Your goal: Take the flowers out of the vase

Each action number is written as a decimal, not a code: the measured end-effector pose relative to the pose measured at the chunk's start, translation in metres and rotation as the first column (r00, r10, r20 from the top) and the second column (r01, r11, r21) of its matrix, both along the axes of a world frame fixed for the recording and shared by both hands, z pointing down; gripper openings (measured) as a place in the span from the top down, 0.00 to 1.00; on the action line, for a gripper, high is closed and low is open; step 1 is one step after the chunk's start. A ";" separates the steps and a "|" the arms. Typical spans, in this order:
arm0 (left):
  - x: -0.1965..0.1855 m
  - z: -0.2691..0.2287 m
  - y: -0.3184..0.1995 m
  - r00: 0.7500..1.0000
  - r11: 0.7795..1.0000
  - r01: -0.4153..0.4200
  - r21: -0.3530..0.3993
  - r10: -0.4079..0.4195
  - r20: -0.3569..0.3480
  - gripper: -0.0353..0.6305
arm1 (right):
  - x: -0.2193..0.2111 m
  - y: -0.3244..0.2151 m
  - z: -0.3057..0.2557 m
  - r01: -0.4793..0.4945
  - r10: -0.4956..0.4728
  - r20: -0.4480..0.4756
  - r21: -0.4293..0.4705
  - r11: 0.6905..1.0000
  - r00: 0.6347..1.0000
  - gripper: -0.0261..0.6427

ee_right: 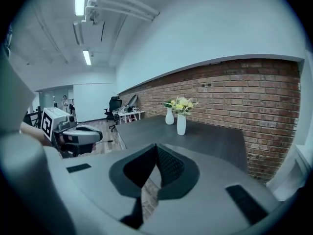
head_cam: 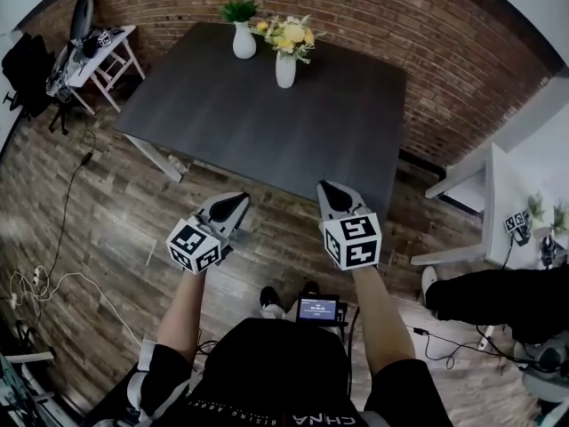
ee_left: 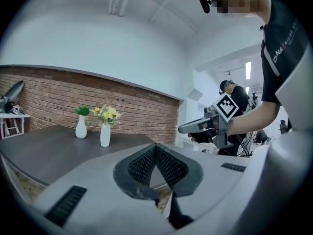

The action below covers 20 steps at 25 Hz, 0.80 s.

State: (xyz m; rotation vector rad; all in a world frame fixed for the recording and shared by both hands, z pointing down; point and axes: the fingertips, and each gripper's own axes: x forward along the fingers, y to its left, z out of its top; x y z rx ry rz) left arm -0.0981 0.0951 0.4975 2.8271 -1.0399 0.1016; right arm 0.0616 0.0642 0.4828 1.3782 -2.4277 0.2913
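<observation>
Closed left tool, right tool: well short of flowers in vase.

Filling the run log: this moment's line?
left hand-held gripper: shut, empty | right hand-held gripper: shut, empty | flowers: in vase | table: not reached

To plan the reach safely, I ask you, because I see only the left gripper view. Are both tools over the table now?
Observer: No. The head view shows the left tool and the right tool over the wooden floor, short of the near edge of the table.
Operator: Is the right tool closed? I see it only from the side.
Observer: Yes. The right gripper view shows its jaws together, with nothing between them.
Operator: Does anything lie on the table before the vases?
Observer: No. From above, the top is bare up to the vase with the flowers. The second vase stands beyond it, to the left.
</observation>
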 end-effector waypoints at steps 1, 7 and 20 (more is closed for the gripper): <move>0.000 0.002 -0.005 1.000 1.000 -0.004 -0.005 0.004 -0.003 0.94 | 0.000 -0.006 0.001 -0.004 0.004 0.002 -0.004 1.000 1.000 0.95; 0.007 0.014 -0.042 1.000 1.000 -0.012 -0.021 0.012 -0.006 0.94 | -0.008 -0.050 0.011 0.021 -0.020 0.045 -0.024 0.999 0.999 0.95; 0.026 -0.011 -0.189 0.999 1.000 0.031 -0.005 -0.031 0.023 0.94 | -0.006 -0.207 -0.021 0.149 -0.148 0.144 0.003 0.989 0.978 0.95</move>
